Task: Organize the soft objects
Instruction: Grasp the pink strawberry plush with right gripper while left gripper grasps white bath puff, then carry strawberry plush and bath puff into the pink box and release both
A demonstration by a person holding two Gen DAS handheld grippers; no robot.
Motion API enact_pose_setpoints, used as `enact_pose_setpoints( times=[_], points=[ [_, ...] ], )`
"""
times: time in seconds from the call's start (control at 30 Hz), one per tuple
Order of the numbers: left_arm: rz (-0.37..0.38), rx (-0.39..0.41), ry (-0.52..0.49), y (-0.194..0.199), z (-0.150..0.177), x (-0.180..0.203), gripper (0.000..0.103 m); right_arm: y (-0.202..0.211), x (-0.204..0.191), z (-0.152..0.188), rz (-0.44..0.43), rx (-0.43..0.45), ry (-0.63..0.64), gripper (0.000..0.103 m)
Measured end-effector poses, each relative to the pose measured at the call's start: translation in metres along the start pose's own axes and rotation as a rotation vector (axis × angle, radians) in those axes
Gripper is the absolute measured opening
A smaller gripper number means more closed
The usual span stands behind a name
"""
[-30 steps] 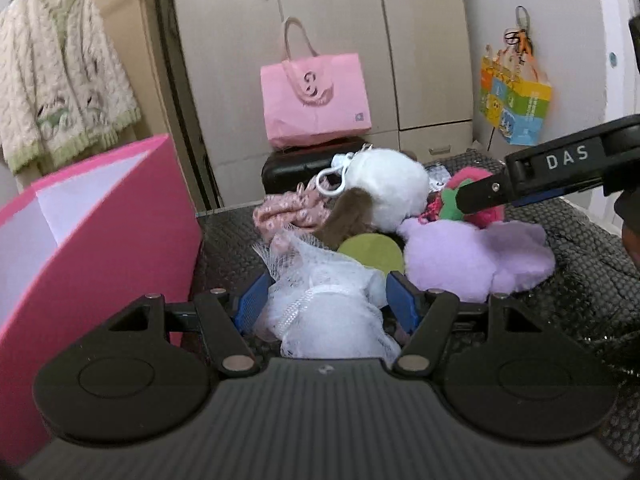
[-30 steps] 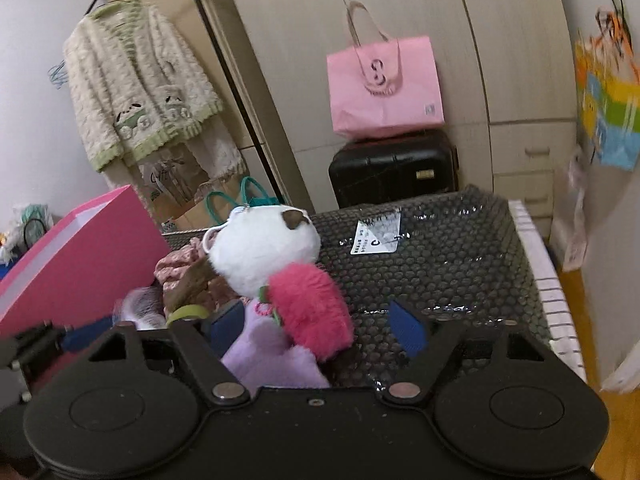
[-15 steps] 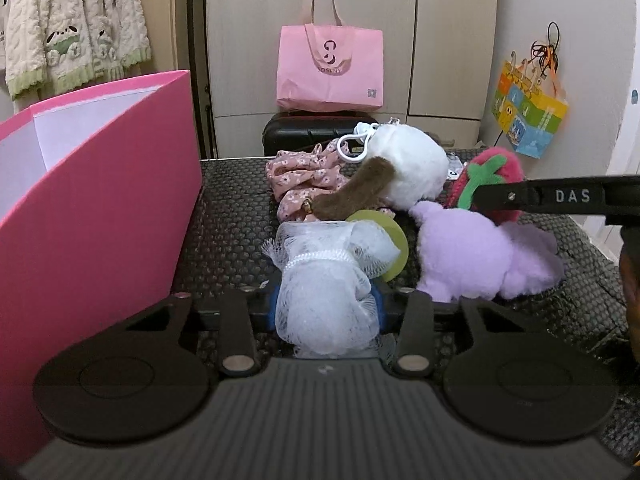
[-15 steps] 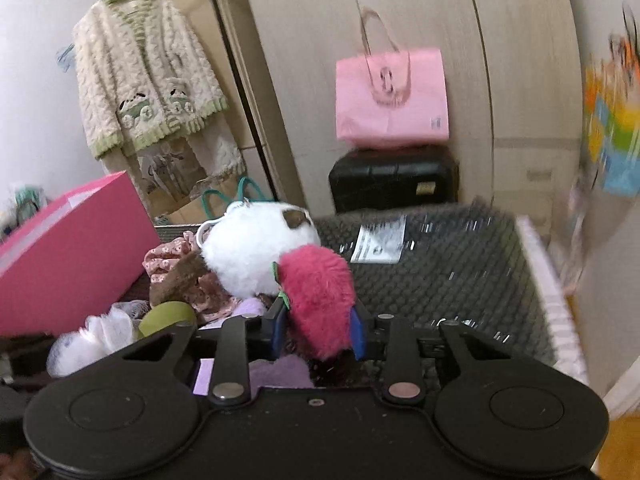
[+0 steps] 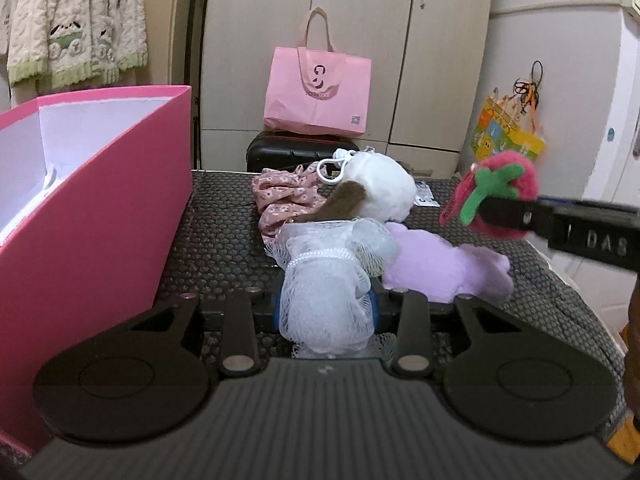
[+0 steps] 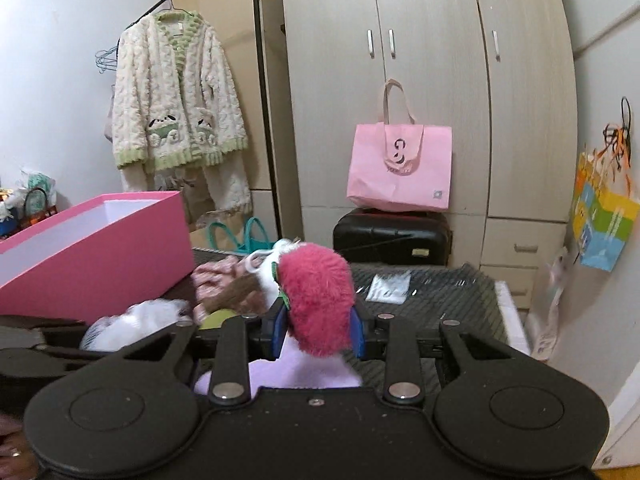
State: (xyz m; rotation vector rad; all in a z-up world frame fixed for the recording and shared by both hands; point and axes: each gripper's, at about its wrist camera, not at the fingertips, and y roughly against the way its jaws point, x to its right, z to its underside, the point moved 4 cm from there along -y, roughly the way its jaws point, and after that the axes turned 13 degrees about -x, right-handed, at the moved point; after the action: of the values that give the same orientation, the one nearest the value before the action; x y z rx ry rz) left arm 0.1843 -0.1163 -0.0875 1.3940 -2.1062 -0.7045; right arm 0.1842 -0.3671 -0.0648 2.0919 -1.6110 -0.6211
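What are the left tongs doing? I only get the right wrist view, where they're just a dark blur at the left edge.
Observer: The left tongs are shut on a white mesh bath pouf.
Operator: Is my strawberry plush off the pile?
Observer: Yes, the strawberry plush hangs clear above the purple plush.
Operator: Anything in the pink box?
Observer: The pink box shows only bare white inner walls; its floor is hidden.

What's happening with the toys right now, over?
Left gripper shut on white mesh pouf. Right gripper shut on pink strawberry plush, lifted. Pink box open at left; path clear.
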Motion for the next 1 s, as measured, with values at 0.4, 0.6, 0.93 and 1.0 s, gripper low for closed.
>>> enact_pose_setpoints(
  times=[0.4, 0.6, 0.93, 1.0],
  points=[
    [0.018, -0.003, -0.032, 0.03, 0.016, 0.001, 0.035, 0.012, -0.017, 0.041, -0.031, -0.077, -0.05, 0.037],
    [0.088, -0.042, -0.018, 0.051, 0.024, -0.003, 0.035, 0.017, -0.038, 0.058, -0.046, -0.131, -0.028, 0.037],
    [0.095, -0.123, -0.029, 0.085, 0.049, -0.023, 0.035, 0.031, -0.083, 0.081, -0.138, -0.243, -0.014, 0.037],
    [0.074, -0.125, -0.041, 0.092, 0.053, -0.028, 0.035, 0.034, -0.089, 0.081, -0.156, -0.259, -0.02, 0.037]
  ],
)
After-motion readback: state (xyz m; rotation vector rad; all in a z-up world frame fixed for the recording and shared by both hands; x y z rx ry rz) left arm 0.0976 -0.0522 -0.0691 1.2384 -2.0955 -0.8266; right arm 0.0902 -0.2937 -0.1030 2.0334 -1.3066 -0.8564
